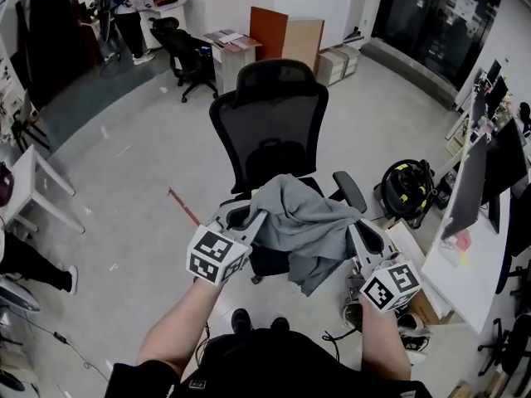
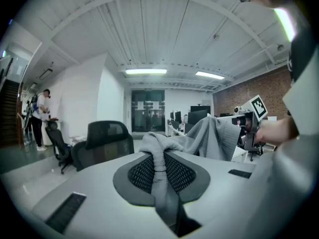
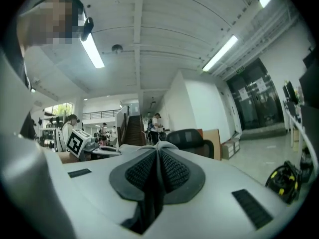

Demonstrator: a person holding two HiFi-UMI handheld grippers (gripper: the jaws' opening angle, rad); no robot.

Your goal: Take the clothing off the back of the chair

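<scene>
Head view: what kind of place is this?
Probably an open-plan office: a black mesh office chair stands mid-floor, another office chair sits farther back, and monitors stand on a white desk at the right.

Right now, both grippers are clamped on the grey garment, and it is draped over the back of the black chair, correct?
No. Both the left gripper and the right gripper are clamped on the grey garment, but it is not draped over the back of the black chair. The head view shows it hanging between them, in front of the bare back.
</scene>
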